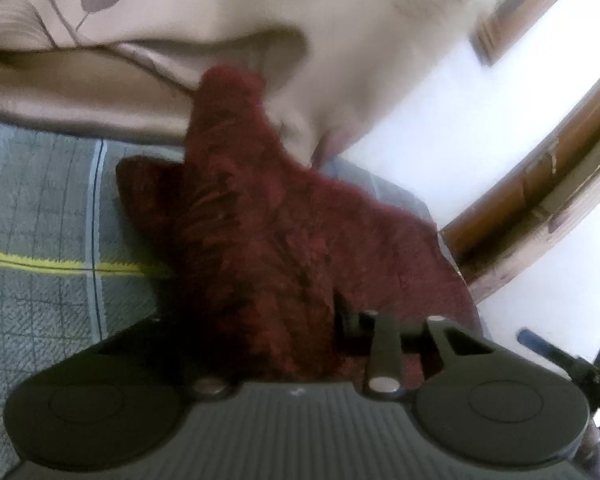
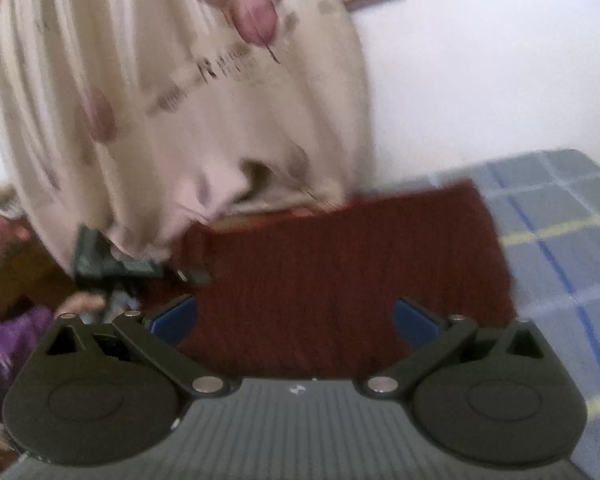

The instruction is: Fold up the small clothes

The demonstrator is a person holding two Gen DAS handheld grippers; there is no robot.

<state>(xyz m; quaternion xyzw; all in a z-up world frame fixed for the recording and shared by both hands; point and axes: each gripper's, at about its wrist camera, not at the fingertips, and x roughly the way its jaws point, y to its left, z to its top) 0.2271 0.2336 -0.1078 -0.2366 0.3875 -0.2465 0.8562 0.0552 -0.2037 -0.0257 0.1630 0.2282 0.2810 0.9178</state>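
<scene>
In the left wrist view, a checked grey bedspread [image 1: 40, 208] with a yellow stripe fills the 9 o'clock side. A dark red knitted garment [image 1: 260, 208] rises from the left gripper [image 1: 300, 320] toward 12 o'clock, bunched into a raised fold. The cloth covers the fingers, drawn in close around it and gripping it. A beige leaf-print curtain [image 1: 160, 20] hangs from 10 to 1 o'clock. A wooden bed frame [image 1: 540, 200] curves past 3 o'clock.

In the right wrist view, the left gripper [image 2: 188, 276] sits at 9 o'clock, at the garment's [image 2: 340, 260] edge. The garment lies spread on the bed at centre, below the curtain [image 2: 160, 100]. The right gripper [image 2: 296, 320] hovers over its near edge, blue-padded fingers [image 2: 176, 320] spread wide, gripping nothing. The blue-checked bedspread [image 2: 560, 240] lies at 3 o'clock.
</scene>
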